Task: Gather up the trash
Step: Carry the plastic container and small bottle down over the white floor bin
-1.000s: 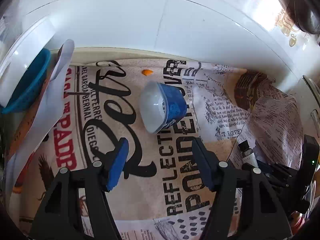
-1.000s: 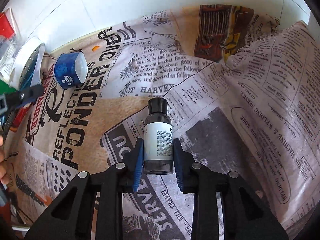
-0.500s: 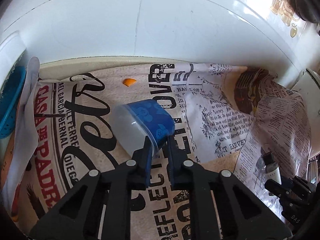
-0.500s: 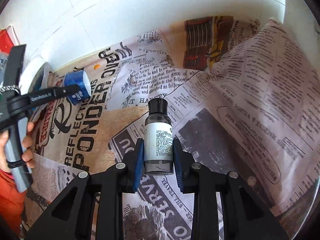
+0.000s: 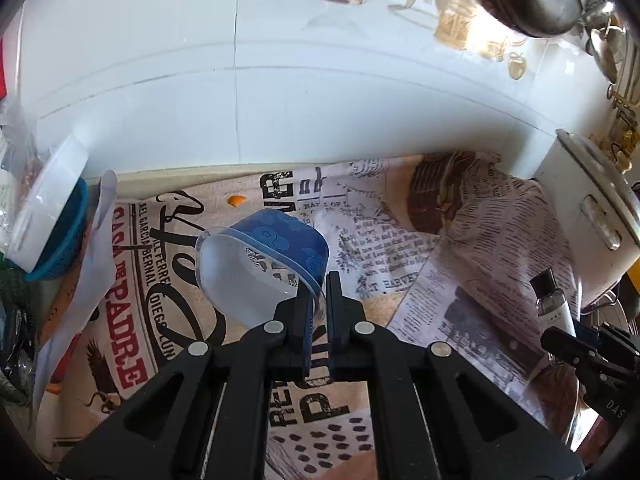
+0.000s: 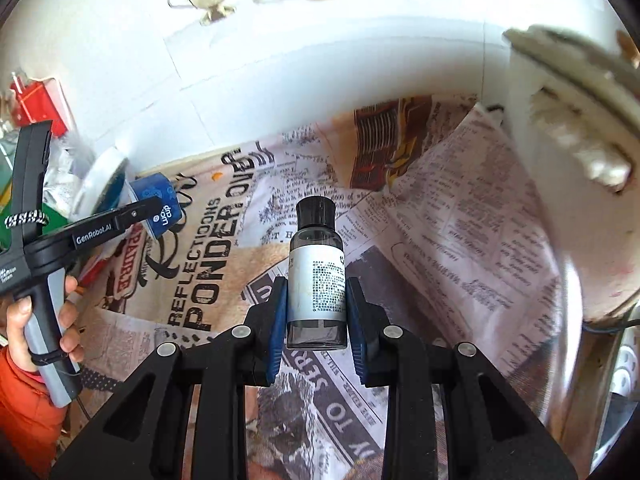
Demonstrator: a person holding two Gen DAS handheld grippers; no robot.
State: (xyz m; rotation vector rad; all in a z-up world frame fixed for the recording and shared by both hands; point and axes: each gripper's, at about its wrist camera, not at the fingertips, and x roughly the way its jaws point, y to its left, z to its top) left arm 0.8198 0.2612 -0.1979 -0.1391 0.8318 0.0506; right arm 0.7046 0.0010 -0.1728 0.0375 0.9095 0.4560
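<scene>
Newsprint-patterned cloth and loose newspaper sheets [image 5: 472, 280] cover the worktop, which runs along a white tiled wall [image 5: 280, 100]. Over it the left gripper [image 5: 318, 304] has just closed, and it now pinches only the thin rim of a blue-sleeved, translucent plastic cup [image 5: 272, 256], which hangs tilted with its mouth towards the camera, apparently off the cloth. That is the weak point: so little wall sits between the pads that the soft rim could buckle or slide out on a quick swing, dropping the cup back onto the paper. The right gripper [image 6: 317, 312] is clamped narrowly on the labelled body of a small dark glass bottle with a black cap [image 6: 317, 276], held upright above the newspaper; smooth glass gripped low could pivot or slip if the hand tips it far. A white appliance [image 6: 568, 200] stands close on the right, and a sideways carry might knock the bottle against it. No bin is in view, so the carry may be long.
</scene>
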